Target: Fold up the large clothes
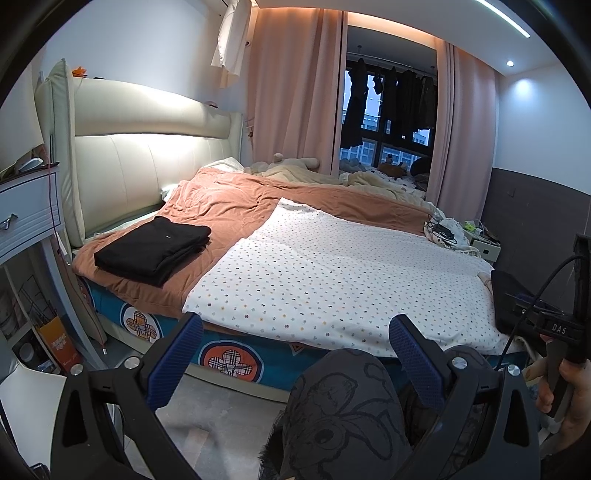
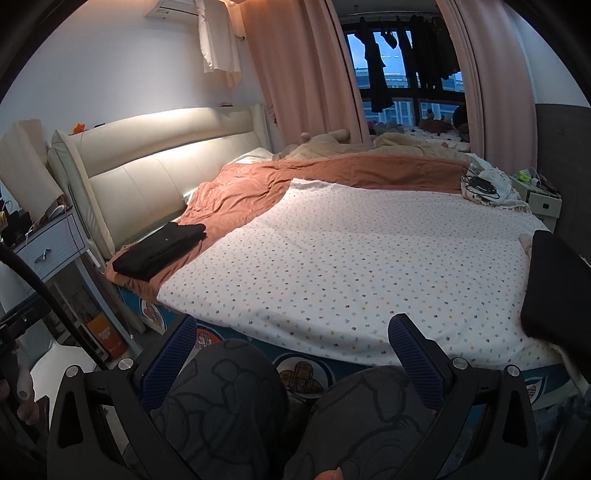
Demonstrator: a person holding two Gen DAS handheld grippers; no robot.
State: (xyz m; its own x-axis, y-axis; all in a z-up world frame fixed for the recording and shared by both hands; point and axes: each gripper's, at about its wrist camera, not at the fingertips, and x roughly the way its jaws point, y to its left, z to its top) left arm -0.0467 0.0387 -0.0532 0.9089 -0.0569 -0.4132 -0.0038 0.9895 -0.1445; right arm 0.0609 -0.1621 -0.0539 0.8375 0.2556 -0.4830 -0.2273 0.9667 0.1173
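One bed (image 2: 369, 258) is seen spread with one dotted sheet (image 1: 332, 266), one black folded garment (image 1: 155, 251) lying flat at left centre on the orange quilt (image 1: 229, 206), while the left gripper (image 1: 295, 343) and right gripper (image 2: 291, 343) are held wide apart and empty, a second dark cloth (image 2: 554, 288) being shown best at the right view's right edge.

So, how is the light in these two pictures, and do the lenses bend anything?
Left wrist view: the lit headboard is nearly washed out, a ceiling strip glares, and the bed edge curves from fisheye. Right wrist view: same bright headboard, dim window, black corners, and the near gripper stays dark.
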